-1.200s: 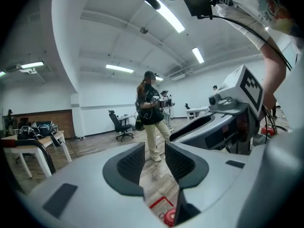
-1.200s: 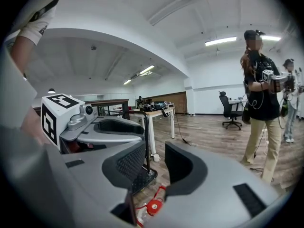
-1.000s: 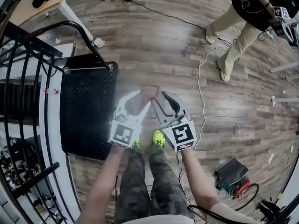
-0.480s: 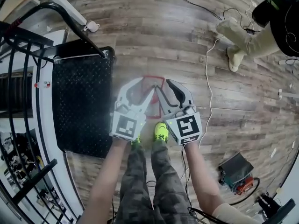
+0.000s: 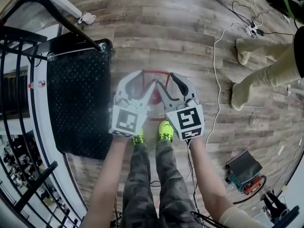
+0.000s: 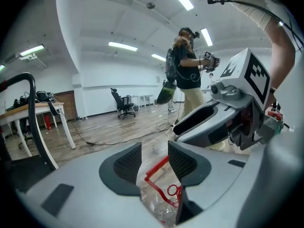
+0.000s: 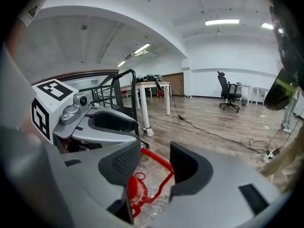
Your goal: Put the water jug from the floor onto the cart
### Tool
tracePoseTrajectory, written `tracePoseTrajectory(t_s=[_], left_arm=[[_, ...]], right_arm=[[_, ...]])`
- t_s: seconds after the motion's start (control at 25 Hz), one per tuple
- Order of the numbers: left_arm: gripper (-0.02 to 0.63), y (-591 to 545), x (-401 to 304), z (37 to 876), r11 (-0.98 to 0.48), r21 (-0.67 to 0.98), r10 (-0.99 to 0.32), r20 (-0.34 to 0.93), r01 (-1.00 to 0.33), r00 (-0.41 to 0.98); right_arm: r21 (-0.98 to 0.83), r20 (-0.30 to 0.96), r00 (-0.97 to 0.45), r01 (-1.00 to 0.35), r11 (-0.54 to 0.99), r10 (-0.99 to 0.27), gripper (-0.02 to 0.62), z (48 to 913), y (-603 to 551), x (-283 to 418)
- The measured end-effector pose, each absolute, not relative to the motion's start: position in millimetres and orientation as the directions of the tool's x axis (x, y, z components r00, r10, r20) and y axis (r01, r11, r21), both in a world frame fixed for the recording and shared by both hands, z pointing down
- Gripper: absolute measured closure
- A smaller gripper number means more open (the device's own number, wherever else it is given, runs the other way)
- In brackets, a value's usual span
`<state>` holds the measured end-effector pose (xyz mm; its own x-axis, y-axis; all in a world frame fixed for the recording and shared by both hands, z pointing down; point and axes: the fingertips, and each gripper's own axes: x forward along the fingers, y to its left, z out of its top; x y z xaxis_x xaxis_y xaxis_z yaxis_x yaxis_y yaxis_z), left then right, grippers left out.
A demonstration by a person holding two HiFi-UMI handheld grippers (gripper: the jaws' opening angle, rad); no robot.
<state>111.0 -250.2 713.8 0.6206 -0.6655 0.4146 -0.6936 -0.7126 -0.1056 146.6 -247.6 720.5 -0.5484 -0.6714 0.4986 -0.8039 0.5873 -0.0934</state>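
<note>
Both the left gripper (image 6: 155, 158) and the right gripper (image 7: 155, 162) are easing their jaws apart, each straddling the red handle (image 6: 156, 168) without clamping it. That handle belongs to the water jug (image 7: 134, 189), which stands on the wooden floor (image 5: 190, 46) just ahead of the person's bright yellow shoes (image 5: 165, 131). The black-decked cart (image 5: 78, 99) sits just to the jug's left, while a second person (image 5: 266, 75) stands well off to the right.
</note>
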Motion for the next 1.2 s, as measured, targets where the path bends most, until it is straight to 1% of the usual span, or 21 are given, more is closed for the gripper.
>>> tracePoseTrajectory(t_s=[0.2,0.32,0.52,0.72,1.0,1.04,1.12,1.16,1.2], left_arm=[[0.437,-256,110,742,-0.715,-0.087,-0.647,0.456,-0.693,0.611],[0.425,-259,111,758,-0.706,-0.047,-0.642,0.463,-0.707,0.611],[0.416,-263,112,789,-0.715,-0.017,-0.604,0.518,-0.699,0.605],[0.416,-266,113,807,-0.712,-0.005,-0.594,0.538,-0.702,0.598],[0.416,-276,111,822,-0.700,0.010,-0.603,0.529,-0.714,0.597],[0.416,-278,112,824,-0.699,0.010,-0.604,0.525,-0.715,0.599],[0.416,-282,112,829,-0.697,0.013,-0.605,0.525,-0.717,0.598],[0.416,-283,112,831,-0.694,0.017,-0.604,0.529,-0.719,0.596],[0.416,-283,112,834,-0.691,0.023,-0.604,0.532,-0.723,0.594]], right_arm=[[-0.088,0.539,-0.521,-0.816,0.571,-0.662,0.393,749,-252,150],[-0.090,0.568,-0.502,-0.825,0.557,-0.652,0.379,767,-253,152],[-0.071,0.604,-0.451,-0.851,0.520,-0.657,0.379,790,-258,159],[-0.077,0.633,-0.429,-0.863,0.498,-0.644,0.380,806,-264,165],[-0.097,0.643,-0.464,-0.839,0.535,-0.609,0.380,825,-274,157],[-0.099,0.643,-0.470,-0.834,0.543,-0.605,0.382,827,-275,156],[-0.103,0.638,-0.478,-0.830,0.548,-0.604,0.411,831,-278,154],[-0.107,0.634,-0.480,-0.831,0.546,-0.606,0.441,832,-279,153],[-0.111,0.631,-0.481,-0.832,0.543,-0.609,0.458,832,-280,154]])
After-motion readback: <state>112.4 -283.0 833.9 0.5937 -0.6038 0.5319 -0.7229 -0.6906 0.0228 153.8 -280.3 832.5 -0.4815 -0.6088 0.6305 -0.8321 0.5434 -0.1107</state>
